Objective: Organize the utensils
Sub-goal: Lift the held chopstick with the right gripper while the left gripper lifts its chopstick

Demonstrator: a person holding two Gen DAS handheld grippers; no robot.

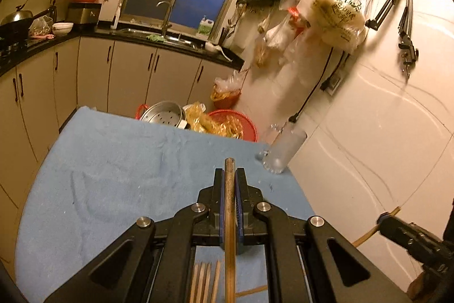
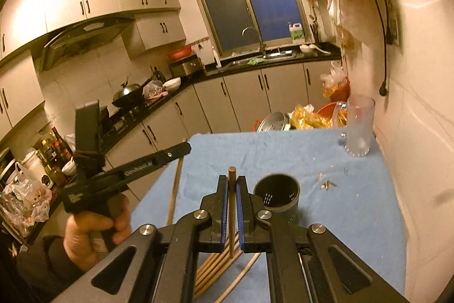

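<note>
Two grippers each pinch one chopstick: the left gripper (image 1: 229,175) a pale chopstick (image 1: 229,217), the right gripper (image 2: 232,183) a darker chopstick (image 2: 232,206). More loose chopsticks (image 2: 211,266) lie near on the blue cloth (image 2: 326,217). Right, the black perforated holder (image 2: 279,196) looks empty; far right stands a glass (image 2: 359,127).

Glass jar (image 2: 359,125) near wall; steamer pot (image 1: 164,112), maybe red basket (image 1: 241,124) behind.

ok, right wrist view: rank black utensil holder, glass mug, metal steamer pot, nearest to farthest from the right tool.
1. black utensil holder, on the blue cloth just right of the right tool.
2. glass mug, far right corner by the wall.
3. metal steamer pot, beyond the table's far edge.
</note>
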